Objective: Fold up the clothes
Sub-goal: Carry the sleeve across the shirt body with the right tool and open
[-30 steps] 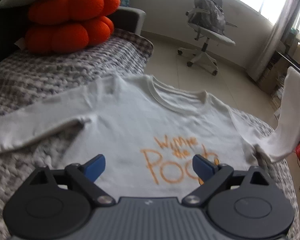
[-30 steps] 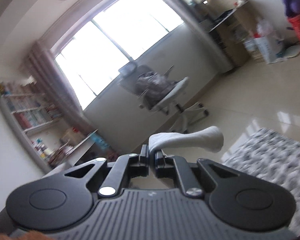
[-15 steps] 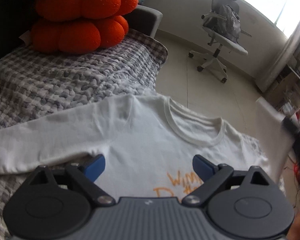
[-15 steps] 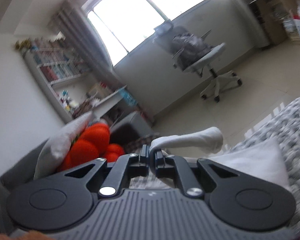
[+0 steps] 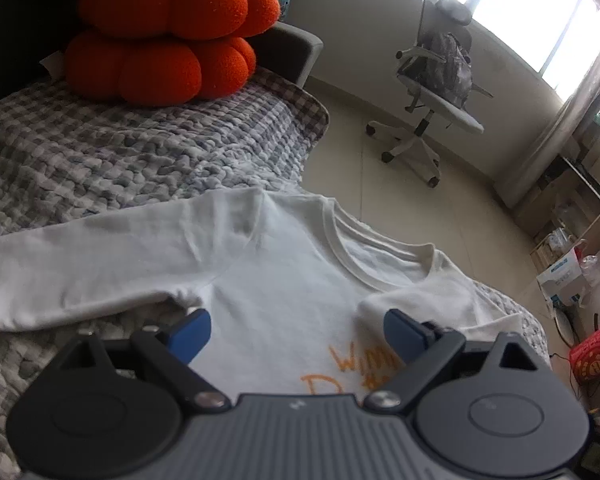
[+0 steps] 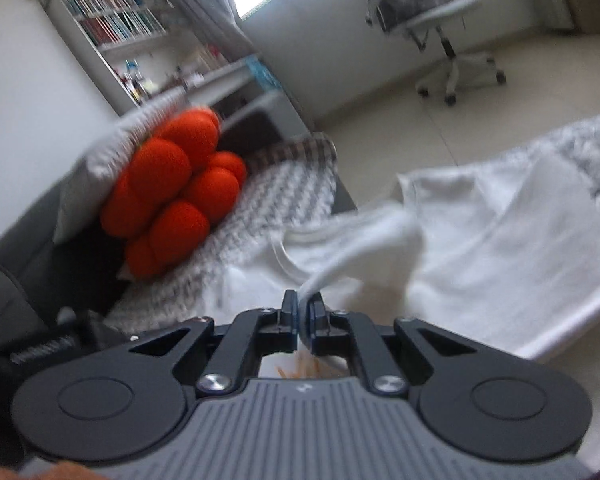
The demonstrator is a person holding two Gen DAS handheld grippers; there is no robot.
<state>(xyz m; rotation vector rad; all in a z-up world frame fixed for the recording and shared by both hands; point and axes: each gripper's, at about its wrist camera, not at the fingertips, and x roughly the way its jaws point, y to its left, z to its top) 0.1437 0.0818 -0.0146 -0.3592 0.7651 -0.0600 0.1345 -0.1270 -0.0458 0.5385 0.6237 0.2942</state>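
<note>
The right gripper [image 6: 303,312], clamped on the sleeve [image 6: 364,256], has swung it from out in the air onto the white shirt [image 5: 268,280]'s chest, mid-frame. The left gripper [image 5: 296,332] hovers with fingers apart; the other sleeve [image 5: 80,268] lies outstretched on the checked blanket [image 5: 140,160], seemingly next to fold.

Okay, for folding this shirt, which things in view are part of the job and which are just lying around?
Part of the job:
- white shirt, spread on the bed
- its sleeve, pinched in the right gripper
- left gripper, open over the shirt

Just lying around:
- orange cushions
- grey checked blanket
- office chair
- bookshelf
- red bag
</note>
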